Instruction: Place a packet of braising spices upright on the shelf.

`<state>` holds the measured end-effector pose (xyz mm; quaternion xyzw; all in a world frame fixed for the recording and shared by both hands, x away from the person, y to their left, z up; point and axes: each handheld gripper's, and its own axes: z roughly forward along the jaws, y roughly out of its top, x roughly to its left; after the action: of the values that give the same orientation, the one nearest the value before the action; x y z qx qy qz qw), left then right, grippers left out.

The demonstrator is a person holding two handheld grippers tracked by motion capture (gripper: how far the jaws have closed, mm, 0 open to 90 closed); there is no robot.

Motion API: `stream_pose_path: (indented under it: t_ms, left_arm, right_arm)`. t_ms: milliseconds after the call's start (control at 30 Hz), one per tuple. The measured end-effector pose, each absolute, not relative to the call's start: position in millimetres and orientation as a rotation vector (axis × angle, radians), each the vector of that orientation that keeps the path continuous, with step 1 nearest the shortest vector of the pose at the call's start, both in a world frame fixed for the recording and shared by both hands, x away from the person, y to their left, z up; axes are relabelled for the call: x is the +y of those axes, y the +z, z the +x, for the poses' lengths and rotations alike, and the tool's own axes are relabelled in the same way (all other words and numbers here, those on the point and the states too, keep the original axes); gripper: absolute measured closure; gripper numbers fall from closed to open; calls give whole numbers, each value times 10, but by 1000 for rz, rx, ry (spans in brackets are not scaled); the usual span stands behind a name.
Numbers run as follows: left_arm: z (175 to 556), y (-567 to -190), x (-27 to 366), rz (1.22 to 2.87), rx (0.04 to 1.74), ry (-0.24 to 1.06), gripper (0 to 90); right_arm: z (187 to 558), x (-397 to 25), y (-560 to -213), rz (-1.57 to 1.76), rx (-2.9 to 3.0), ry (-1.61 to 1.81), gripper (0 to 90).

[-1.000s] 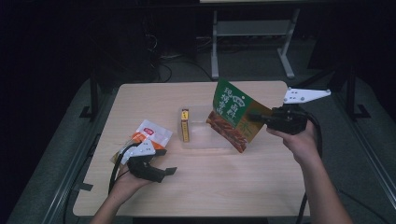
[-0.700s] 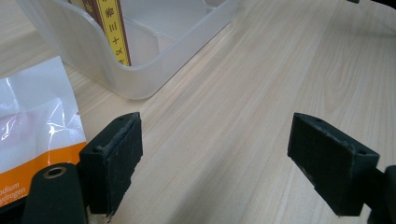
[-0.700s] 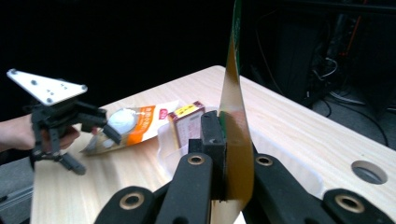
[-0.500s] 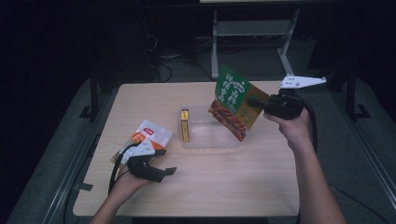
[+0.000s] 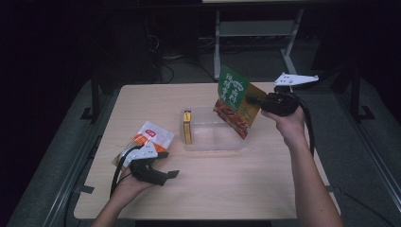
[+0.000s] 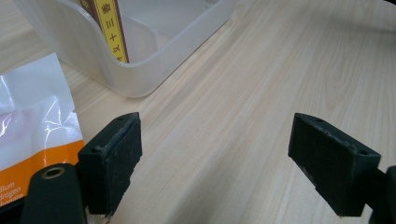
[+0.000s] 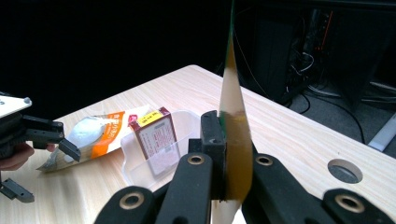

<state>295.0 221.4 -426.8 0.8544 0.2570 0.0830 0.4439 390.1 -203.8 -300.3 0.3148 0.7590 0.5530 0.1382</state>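
Note:
A green snack pouch [image 5: 235, 100] hangs tilted above the right end of a clear plastic container [image 5: 213, 146]. My right gripper [image 5: 251, 100] is shut on the pouch's right edge; in the right gripper view the pouch [image 7: 232, 121] stands edge-on between the jaws of this gripper [image 7: 227, 154]. A yellow and red box [image 5: 187, 126] stands upright at the container's left end. My left gripper [image 5: 166, 175] rests open on the table by a white and orange pouch [image 5: 152, 134]. Nothing lies between the jaws of the left gripper [image 6: 219, 163].
The left gripper view has the container [image 6: 140, 74], the box [image 6: 110, 28] and the white pouch [image 6: 32, 126] close ahead. A round hole [image 7: 344, 171] pierces the tabletop near its right edge. Bare wood lies in front of the container.
My right gripper has lifted the green pouch higher and slightly away over the container's right end. The left gripper has stayed put.

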Motion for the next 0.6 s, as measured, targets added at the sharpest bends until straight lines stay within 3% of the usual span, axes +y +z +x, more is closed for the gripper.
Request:
stream_pose_path:
  t_ms: [600]
  left_arm:
    - [2921,-4321,2123,2146,609,185,169]
  right_arm:
    - [4030,-1897,-3266,942,2261,1503,900]
